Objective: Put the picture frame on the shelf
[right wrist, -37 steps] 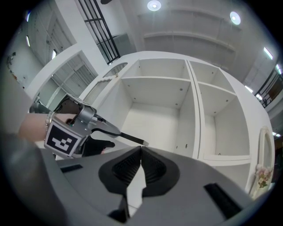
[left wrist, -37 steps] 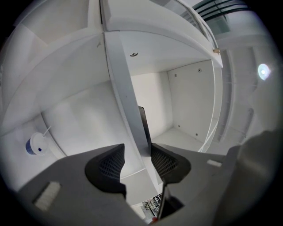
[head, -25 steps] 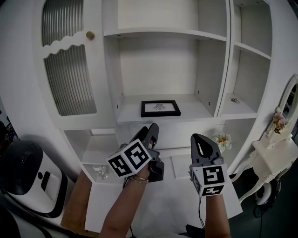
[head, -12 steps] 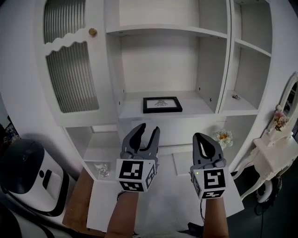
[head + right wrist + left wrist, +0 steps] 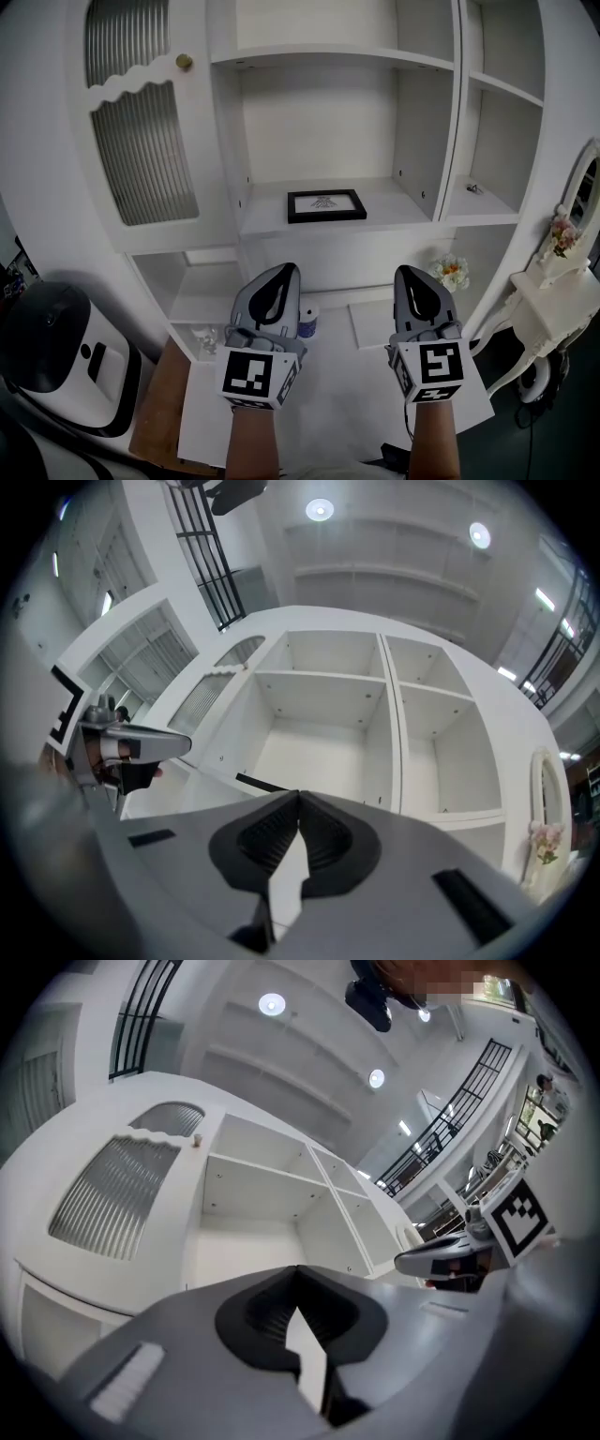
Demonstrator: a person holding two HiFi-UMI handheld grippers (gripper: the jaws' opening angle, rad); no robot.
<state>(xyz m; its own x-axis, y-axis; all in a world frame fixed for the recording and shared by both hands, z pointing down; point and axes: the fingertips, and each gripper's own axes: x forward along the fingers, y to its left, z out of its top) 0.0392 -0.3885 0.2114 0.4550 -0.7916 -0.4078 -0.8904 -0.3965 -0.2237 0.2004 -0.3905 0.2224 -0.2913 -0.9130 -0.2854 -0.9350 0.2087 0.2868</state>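
A black picture frame [image 5: 325, 205] lies flat on the middle shelf [image 5: 394, 217] of the white cabinet; its dark edge [image 5: 261, 784] shows in the right gripper view. My left gripper [image 5: 282, 273] is held below the shelf at the left, jaws shut with nothing between them. Level with it on the right, my right gripper [image 5: 413, 275] is also shut and empty. Both are well short of the frame. In the left gripper view the shut jaw tips [image 5: 298, 1271] point up at the cabinet's empty upper bays.
A ribbed glass door [image 5: 141, 141] with a brass knob [image 5: 185, 62] closes the cabinet's left side. Flowers [image 5: 451, 272] stand low at the right, and a small jar [image 5: 307, 322] behind the left gripper. A white robot-like appliance [image 5: 56, 356] sits bottom left, a white dresser [image 5: 553, 309] at the right.
My left gripper turned upright, drew back from the shelf and its jaws went from open to shut. The right gripper stayed in place. The frame has not moved.
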